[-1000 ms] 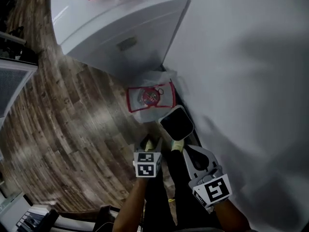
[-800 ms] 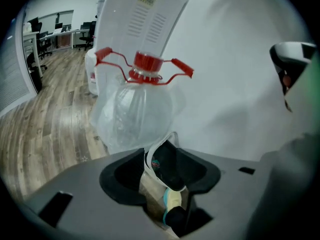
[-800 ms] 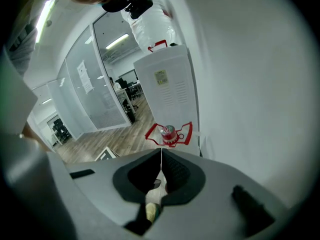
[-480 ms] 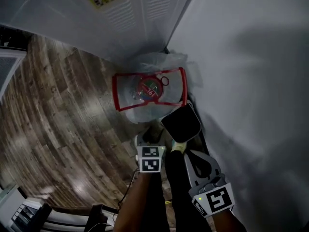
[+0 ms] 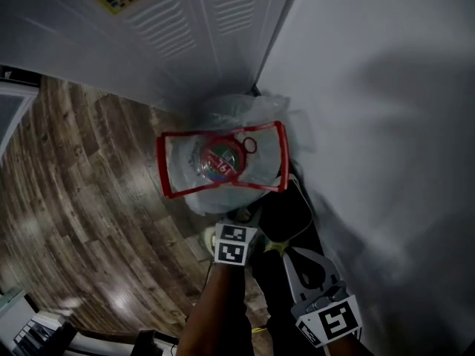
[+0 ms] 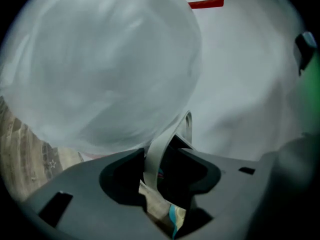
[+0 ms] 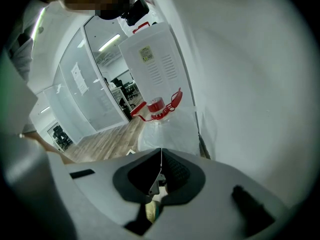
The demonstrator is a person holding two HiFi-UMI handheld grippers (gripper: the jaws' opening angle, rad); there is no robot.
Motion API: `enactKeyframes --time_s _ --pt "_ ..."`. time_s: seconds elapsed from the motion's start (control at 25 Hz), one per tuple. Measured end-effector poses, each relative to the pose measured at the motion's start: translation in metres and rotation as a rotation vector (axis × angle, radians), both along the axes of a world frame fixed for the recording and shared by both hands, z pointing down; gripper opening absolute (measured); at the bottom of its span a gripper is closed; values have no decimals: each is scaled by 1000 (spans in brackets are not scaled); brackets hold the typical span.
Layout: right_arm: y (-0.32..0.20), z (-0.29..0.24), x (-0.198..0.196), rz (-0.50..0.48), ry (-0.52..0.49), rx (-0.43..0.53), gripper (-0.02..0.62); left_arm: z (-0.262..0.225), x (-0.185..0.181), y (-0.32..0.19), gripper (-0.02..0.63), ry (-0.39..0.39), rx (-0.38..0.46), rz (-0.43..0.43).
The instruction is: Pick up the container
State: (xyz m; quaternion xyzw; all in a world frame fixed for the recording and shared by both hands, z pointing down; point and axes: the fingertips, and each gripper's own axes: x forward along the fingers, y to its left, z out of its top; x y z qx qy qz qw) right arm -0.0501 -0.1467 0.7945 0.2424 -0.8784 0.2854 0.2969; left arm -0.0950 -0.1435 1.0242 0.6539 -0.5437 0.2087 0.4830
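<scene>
Head view: the container (image 5: 223, 162), a clear jug in plastic film with a red cap (image 5: 223, 156) and a red handle frame (image 5: 283, 158), is located in the corner between a white cabinet (image 5: 185, 28) and the wall (image 5: 386, 124), above the wood floor (image 5: 82, 191). The left gripper (image 5: 233, 219) meets its near edge. The right gripper (image 5: 276, 245) is just beside it.

Left gripper view: the jaws are clamped on a pale strip (image 6: 156, 156) of the container's film.

Right gripper view: the jaws are pressed together with nothing between them. The container is ahead, apart from them.
</scene>
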Motion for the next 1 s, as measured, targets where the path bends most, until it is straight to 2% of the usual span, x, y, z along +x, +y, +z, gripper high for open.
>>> enactKeyframes --time_s 0.12,0.2,0.24,0.44,0.56,0.64,0.72,0.84,1.0 --pt "-3 -6 1 -4 -11 -8 25 -7 1 -1 169 25 -9 -31" --pt "-1 -12 1 -9 -16 -17 25 -17 12 6 152 52 -7 -1" --pt "1 -16 1 -13 -18 -21 25 -21 21 10 153 42 -6 45" --pt "5 -33 7 -33 -17 -16 25 -21 63 19 127 -112 -57 337" --pt "6 -34 16 -36 4 -8 25 -12 78 3 84 -230 -72 453" --pt "9 -34 22 -40 16 -6 25 -10 91 -7 58 -264 -61 530" --pt "11 -35 24 -37 21 -2 25 -11 106 -15 57 -264 -52 597" --pt "10 -40 24 -14 20 0 25 -8 113 -18 25 -264 -111 628" --pt "11 -53 29 -32 29 20 25 -16 116 -2 12 -165 -143 649"
